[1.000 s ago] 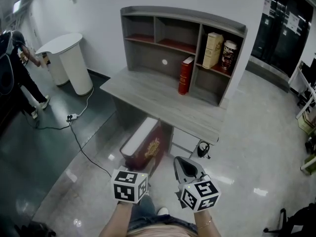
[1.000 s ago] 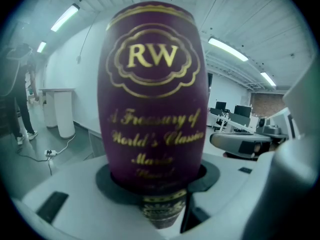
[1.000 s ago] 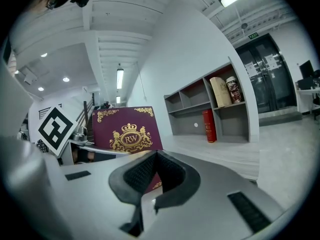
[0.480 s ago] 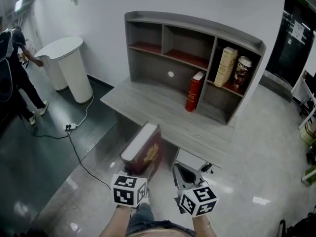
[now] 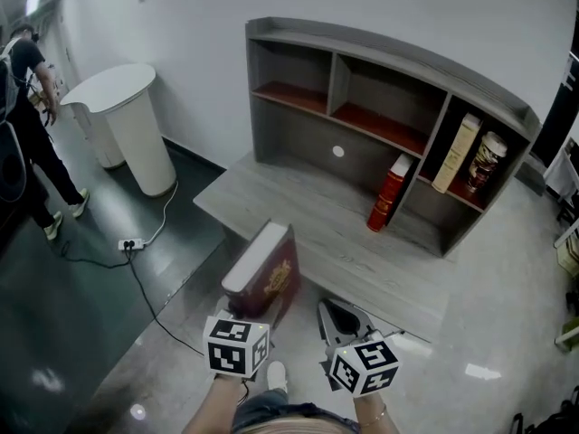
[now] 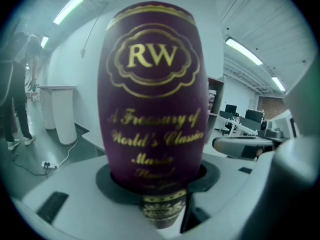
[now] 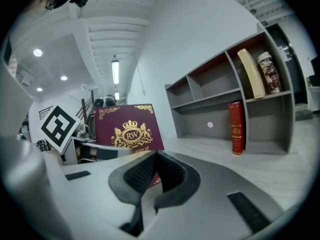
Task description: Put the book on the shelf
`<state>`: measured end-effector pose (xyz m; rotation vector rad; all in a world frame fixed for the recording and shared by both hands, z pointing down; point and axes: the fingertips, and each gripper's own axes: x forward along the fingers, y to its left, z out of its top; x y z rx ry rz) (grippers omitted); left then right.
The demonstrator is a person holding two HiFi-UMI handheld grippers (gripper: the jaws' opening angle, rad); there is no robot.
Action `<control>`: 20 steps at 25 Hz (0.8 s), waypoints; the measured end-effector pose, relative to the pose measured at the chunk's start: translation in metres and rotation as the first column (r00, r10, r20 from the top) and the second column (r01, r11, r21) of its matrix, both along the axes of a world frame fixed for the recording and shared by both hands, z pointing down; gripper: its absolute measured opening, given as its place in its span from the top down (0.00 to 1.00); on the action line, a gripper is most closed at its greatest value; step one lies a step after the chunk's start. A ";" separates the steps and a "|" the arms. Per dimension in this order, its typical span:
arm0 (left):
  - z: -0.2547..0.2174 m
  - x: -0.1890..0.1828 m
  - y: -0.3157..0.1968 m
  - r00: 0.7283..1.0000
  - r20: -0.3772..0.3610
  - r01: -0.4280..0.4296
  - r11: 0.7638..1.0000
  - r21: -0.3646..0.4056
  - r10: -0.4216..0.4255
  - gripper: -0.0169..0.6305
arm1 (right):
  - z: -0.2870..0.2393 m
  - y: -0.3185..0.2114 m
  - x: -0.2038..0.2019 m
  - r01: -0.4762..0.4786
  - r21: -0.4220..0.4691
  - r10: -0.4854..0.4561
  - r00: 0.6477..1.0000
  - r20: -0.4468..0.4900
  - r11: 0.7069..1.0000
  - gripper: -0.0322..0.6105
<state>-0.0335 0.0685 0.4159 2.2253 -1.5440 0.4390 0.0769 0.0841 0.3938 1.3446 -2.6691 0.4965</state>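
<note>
On the book (image 6: 152, 99) the lowest gilt lines blur past reading in the left gripper view, and behind the book all but a sliver of the shelf (image 6: 215, 95) is hidden. Far left of the book, the head view's edge crops a person (image 5: 16, 98).

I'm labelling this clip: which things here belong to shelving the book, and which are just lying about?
Job: maroon gold-lettered hardcover book, clamped in left gripper; grey wooden desk shelf unit.

Lying about: red upright book; cream leaning book; patterned tin; white round stand; floor power strip; right gripper, shut and empty.
</note>
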 end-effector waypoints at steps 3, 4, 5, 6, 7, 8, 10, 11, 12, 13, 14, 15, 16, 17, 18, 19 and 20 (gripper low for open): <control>0.001 -0.021 -0.028 1.000 -0.006 0.004 1.000 0.003 -0.004 0.62 | 0.000 -0.026 -0.022 0.007 0.004 -0.007 1.000 -0.007 1.000 0.94; 0.001 -0.028 -0.036 1.000 -0.008 0.003 1.000 0.003 -0.003 0.62 | -0.001 -0.034 -0.028 0.005 0.005 -0.005 1.000 -0.008 1.000 0.94; 0.002 -0.033 -0.043 1.000 -0.009 0.001 1.000 0.003 -0.001 0.62 | -0.001 -0.042 -0.033 0.002 0.006 -0.002 1.000 -0.008 1.000 0.94; 0.003 -0.038 -0.050 1.000 -0.010 -0.001 1.000 0.003 0.001 0.62 | -0.001 -0.049 -0.038 -0.002 0.008 0.002 1.000 -0.008 1.000 0.94; 0.003 -0.043 -0.057 1.000 -0.011 -0.002 1.000 0.003 0.002 0.62 | -0.002 -0.056 -0.042 -0.005 0.010 0.005 1.000 -0.007 1.000 0.94; 0.004 -0.048 -0.064 1.000 -0.011 -0.002 1.000 0.003 0.002 0.62 | -0.002 -0.063 -0.046 -0.007 0.013 0.007 1.000 -0.007 1.000 0.94; 0.006 -0.056 -0.075 1.000 -0.011 0.000 1.000 0.001 0.000 0.62 | -0.001 -0.072 -0.053 -0.010 0.014 0.010 1.000 -0.009 1.000 0.94; 0.007 -0.059 -0.079 1.000 -0.012 -0.001 1.000 0.000 0.001 0.62 | 0.000 -0.075 -0.056 -0.012 0.013 0.012 1.000 -0.011 1.000 0.94; 0.009 -0.062 -0.082 1.000 -0.012 -0.003 1.000 -0.001 0.003 0.62 | 0.001 -0.078 -0.058 -0.015 0.010 0.015 1.000 -0.013 1.000 0.94; 0.010 -0.063 -0.085 1.000 -0.011 -0.006 1.000 -0.001 0.006 0.62 | 0.002 -0.080 -0.060 -0.019 0.008 0.019 1.000 -0.015 1.000 0.94; 0.012 -0.065 -0.089 1.000 -0.010 -0.009 1.000 -0.002 0.009 0.62 | 0.004 -0.083 -0.061 -0.022 0.006 0.022 1.000 -0.015 1.000 0.94; 0.013 -0.066 -0.093 1.000 -0.008 -0.010 1.000 -0.002 0.010 0.62 | 0.005 -0.086 -0.062 -0.025 0.004 0.025 1.000 -0.015 1.000 0.94; 0.014 -0.067 -0.098 1.000 -0.007 -0.010 1.000 -0.002 0.010 0.62 | 0.006 -0.090 -0.063 -0.025 0.001 0.025 1.000 -0.015 1.000 0.94; 0.015 -0.068 -0.103 1.000 -0.006 -0.010 1.000 -0.002 0.010 0.62 | 0.007 -0.093 -0.064 -0.025 -0.003 0.025 1.000 -0.016 1.000 0.94; 0.016 -0.069 -0.109 1.000 -0.006 -0.008 1.000 -0.003 0.008 0.62 | 0.009 -0.097 -0.065 -0.024 -0.008 0.024 1.000 -0.017 1.000 0.94; 0.016 -0.070 -0.115 1.000 -0.006 -0.007 1.000 -0.003 0.007 0.62 | 0.011 -0.101 -0.066 -0.023 -0.014 0.023 1.000 -0.019 1.000 0.94; 0.016 -0.071 -0.122 1.000 -0.006 -0.005 1.000 -0.003 0.005 0.62 | 0.013 -0.106 -0.067 -0.022 -0.020 0.021 1.000 -0.020 1.000 0.94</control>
